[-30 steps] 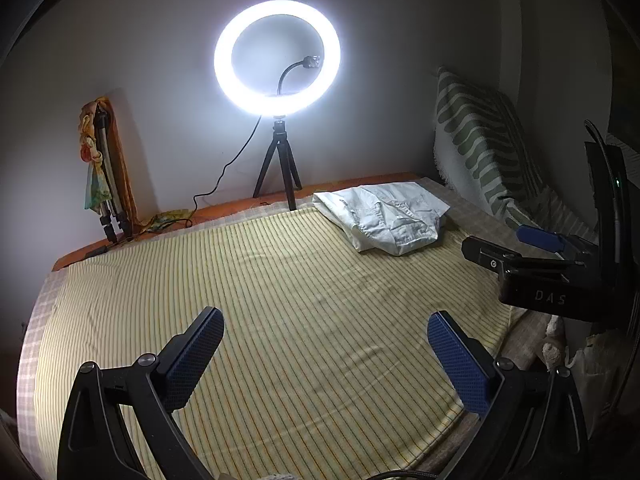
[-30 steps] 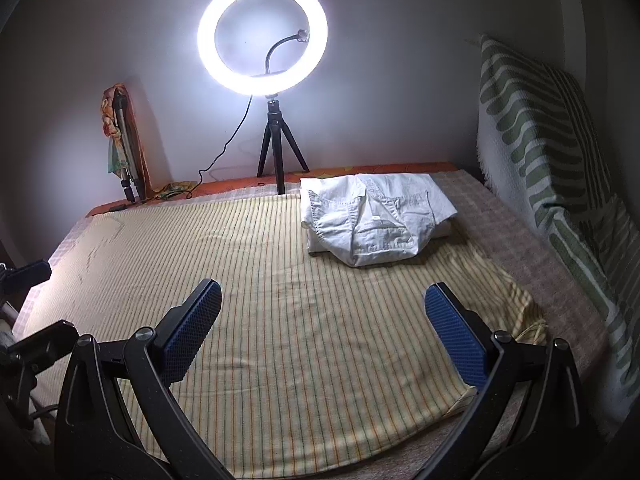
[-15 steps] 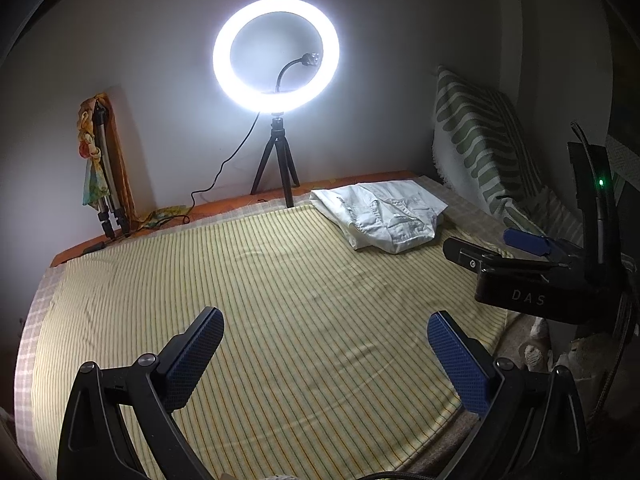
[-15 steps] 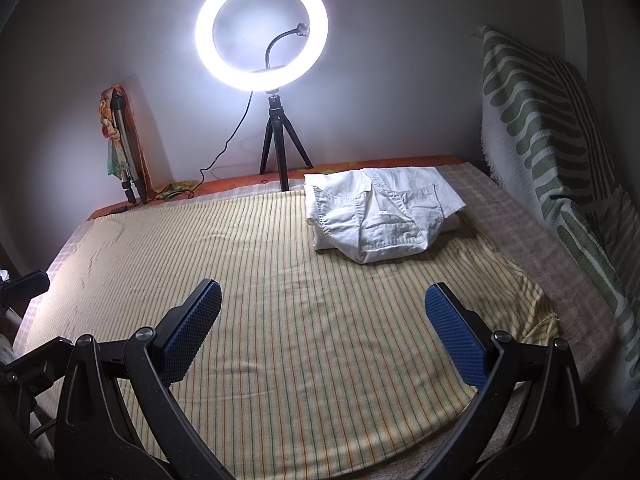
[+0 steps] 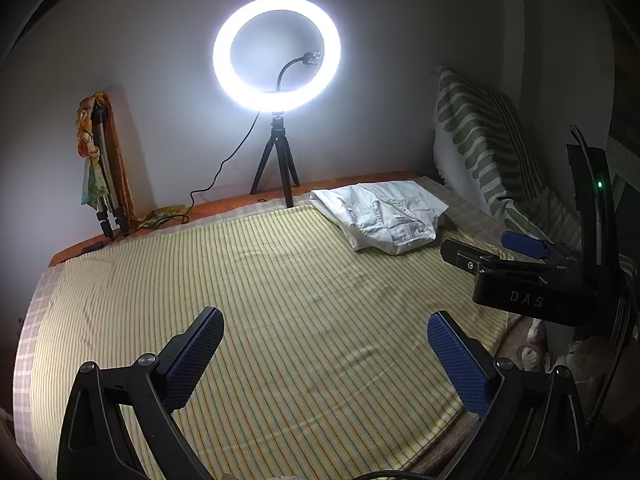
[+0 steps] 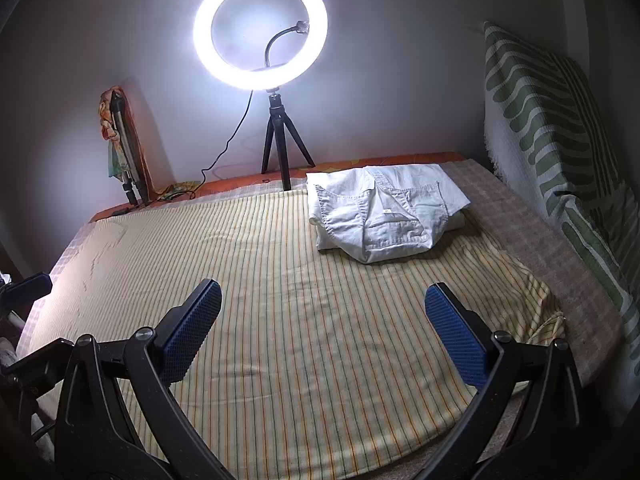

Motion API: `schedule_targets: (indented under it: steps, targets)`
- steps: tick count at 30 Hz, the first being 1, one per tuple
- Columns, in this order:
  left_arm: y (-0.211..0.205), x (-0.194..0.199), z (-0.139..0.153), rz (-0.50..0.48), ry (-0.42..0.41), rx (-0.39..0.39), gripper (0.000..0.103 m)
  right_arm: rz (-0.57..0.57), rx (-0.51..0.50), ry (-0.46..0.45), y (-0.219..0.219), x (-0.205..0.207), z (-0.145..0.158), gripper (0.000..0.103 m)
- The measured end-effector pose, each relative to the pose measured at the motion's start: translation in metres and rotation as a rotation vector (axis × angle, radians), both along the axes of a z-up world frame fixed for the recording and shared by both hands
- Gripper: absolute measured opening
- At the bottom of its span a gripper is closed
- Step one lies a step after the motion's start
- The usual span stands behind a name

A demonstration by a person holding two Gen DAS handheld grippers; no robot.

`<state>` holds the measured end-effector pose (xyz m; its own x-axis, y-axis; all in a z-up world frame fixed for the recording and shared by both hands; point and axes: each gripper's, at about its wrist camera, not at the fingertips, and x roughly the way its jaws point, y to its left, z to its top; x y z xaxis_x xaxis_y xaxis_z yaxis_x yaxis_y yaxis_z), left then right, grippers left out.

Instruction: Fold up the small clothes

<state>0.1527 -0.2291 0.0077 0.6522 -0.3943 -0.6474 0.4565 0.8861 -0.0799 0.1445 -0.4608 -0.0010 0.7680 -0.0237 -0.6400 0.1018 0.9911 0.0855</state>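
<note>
A small pale denim garment [image 6: 382, 212] lies folded in a heap at the far right of the striped yellow bed cover [image 6: 280, 300]; it also shows in the left wrist view [image 5: 384, 216]. My right gripper [image 6: 324, 328] is open and empty, well short of the garment. My left gripper [image 5: 324, 356] is open and empty over the cover's near middle. The right gripper's body [image 5: 520, 280] shows at the right of the left wrist view. The left gripper's tip [image 6: 28, 288] shows at the left edge of the right wrist view.
A lit ring light on a small black tripod [image 6: 276, 148] stands at the far edge by the wall. A green-striped cushion [image 6: 560, 140] leans along the right side. A folded tripod with cloth [image 6: 124, 160] leans in the far left corner. A cable [image 6: 228, 144] runs along the back.
Both grippers have moved slightly forward toward the garment, which looks a little larger and nearer. Both stay open and empty. The garment has not moved.
</note>
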Motion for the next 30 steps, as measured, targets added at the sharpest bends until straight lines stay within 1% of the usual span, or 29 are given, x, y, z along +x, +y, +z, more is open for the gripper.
schedule_targets:
  steps: [30]
  targets:
    - [-0.0059, 0.0052, -0.0057, 0.005, 0.009, 0.016, 0.103, -0.018, 0.022, 0.007, -0.002, -0.0046, 0.0001, 0.103]
